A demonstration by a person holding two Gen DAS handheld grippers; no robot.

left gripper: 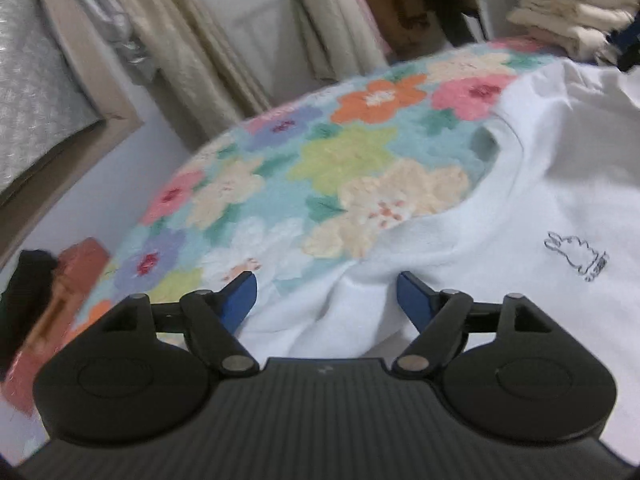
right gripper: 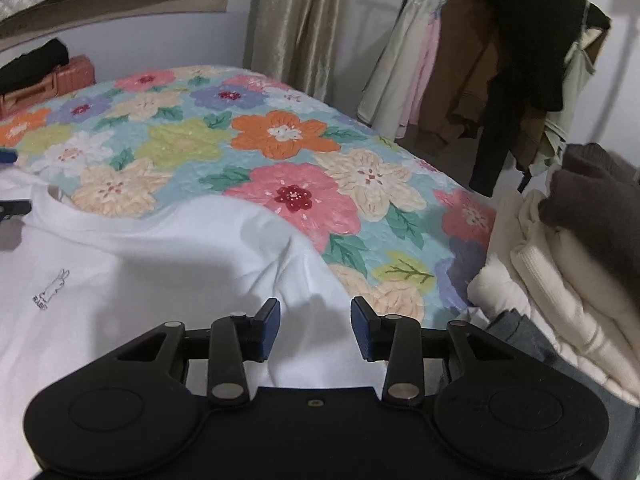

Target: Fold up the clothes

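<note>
Black two-finger left gripper (left gripper: 326,290) with blue pads — jaws apart, nothing pinched, over the shoulder of a white cotton T-shirt (left gripper: 540,184) bearing a small outlined rabbit print (left gripper: 576,256). Right gripper (right gripper: 314,316), jaws likewise parted, above the shirt's other shoulder. Shirt lies flat on a quilted floral bedspread (right gripper: 224,128). Stack of folded cream knitwear (right gripper: 560,288) beside it.

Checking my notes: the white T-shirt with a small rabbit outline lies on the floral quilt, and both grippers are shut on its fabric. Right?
Not quite: both wrist views show the left gripper and right gripper open over the white T-shirt, gripping nothing. The rabbit outline and floral quilt are right.
</note>
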